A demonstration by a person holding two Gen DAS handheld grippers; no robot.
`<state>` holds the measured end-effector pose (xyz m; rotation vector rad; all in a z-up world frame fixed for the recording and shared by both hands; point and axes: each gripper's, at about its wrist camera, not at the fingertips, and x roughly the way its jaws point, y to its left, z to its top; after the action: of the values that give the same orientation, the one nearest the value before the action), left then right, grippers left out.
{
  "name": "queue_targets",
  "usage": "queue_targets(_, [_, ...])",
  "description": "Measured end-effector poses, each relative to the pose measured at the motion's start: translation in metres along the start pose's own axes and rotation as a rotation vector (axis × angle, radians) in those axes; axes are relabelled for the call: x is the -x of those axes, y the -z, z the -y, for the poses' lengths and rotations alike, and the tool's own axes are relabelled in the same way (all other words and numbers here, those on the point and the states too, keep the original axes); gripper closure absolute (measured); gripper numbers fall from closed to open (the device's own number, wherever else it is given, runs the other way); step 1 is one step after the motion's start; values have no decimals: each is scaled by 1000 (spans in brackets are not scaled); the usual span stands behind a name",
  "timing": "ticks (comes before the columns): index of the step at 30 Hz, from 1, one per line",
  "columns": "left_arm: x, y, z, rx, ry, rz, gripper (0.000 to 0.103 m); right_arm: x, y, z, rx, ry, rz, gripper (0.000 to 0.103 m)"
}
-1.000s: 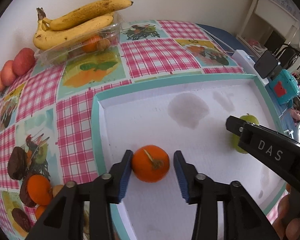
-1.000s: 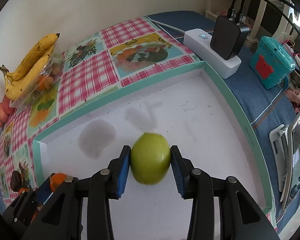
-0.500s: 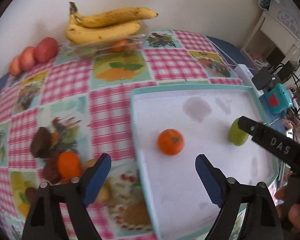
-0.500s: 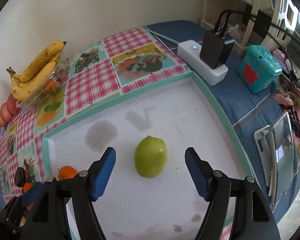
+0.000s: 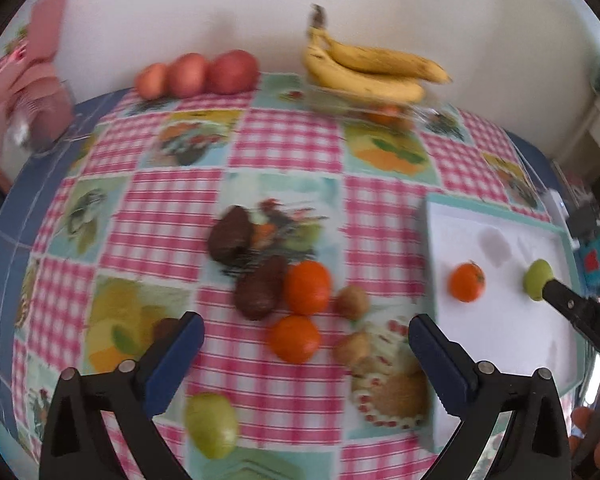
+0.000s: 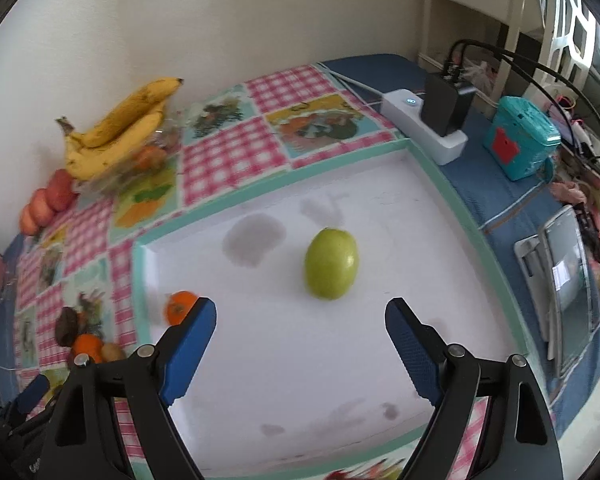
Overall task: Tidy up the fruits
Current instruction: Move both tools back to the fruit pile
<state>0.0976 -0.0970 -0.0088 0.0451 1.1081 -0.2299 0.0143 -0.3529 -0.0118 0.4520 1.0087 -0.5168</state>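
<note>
A white tray with a teal rim (image 6: 432, 168) holds a green apple (image 6: 331, 263) and an orange (image 6: 178, 307); the tray (image 5: 496, 216), apple (image 5: 537, 280) and orange (image 5: 466, 282) also show in the left wrist view. My right gripper (image 6: 300, 332) is open and empty, just short of the apple. My left gripper (image 5: 306, 344) is open and empty above the tablecloth, over two oranges (image 5: 307, 287), two dark avocados (image 5: 260, 288), small brown kiwis (image 5: 352, 302) and a green apple (image 5: 211, 424).
Bananas on a clear box (image 5: 368, 68) and three red apples (image 5: 196, 74) sit by the back wall. A white power strip with a black charger (image 6: 432, 128), a teal box (image 6: 520, 140) and a tablet (image 6: 564, 276) lie right of the tray.
Both grippers opened and let go of their fruit in the tray. The left gripper swung back and left to the loose fruit. The right gripper drew back from the apple.
</note>
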Motion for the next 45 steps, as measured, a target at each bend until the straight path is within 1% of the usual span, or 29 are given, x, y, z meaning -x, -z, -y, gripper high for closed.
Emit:
queue_targets(4, [8,-3,-22,55,8,53,0,2,7,-17,29,-37,11,16])
queue_targets(7, [16,-2,-37,75,-9,82,0,8,11,-29,50,-33,44,16])
queue_targets(10, [20,-3,-55,93,-31,76,0,15,16,-43,82,-47,66,16])
queue_targets(13, [25,-8,-77,142,-2,85,0,17,22,-60,134,-70,67,16])
queue_targets(15, [29,-11,-91,167,-2,96,0,15,26,-73,175,-70,54,16])
queue_targets(16, [32,-13,-98,172,-12,102,0,15,28,-79,193,-65,51,16])
queue_targets(19, [37,-16,-119,182,-74,108,0,14,32,-94,226,-67,36,16])
queue_targets(23, [39,-17,-145,213,-112,89,0,16,36,-115,246,-90,28,16])
queue_targets(25, [40,-16,-157,243,-97,78,0,18,38,-124,252,-109,22,16])
queue_targets(27, [40,-15,-167,281,-63,68,0,19,39,-135,258,-137,14,16])
queue_targets(30, [43,-15,-172,313,-38,72,0,22,43,-151,277,-168,9,16])
queue_targets(32, [44,-16,-171,312,-30,74,0,23,45,-159,286,-180,4,16])
queue_targets(37, [37,-17,-168,329,3,33,1,23,49,-170,282,-200,-7,16])
queue_targets(40, [28,-15,-162,315,27,7,2,18,51,-173,285,-188,-16,17])
queue_targets(42, [25,-15,-158,307,40,1,5,12,53,-173,287,-182,-33,27])
queue_targets(43, [24,-16,-157,304,47,-2,7,8,55,-172,283,-181,-48,36])
queue_targets(45, [21,-16,-152,287,52,-8,9,1,57,-172,280,-188,-77,37])
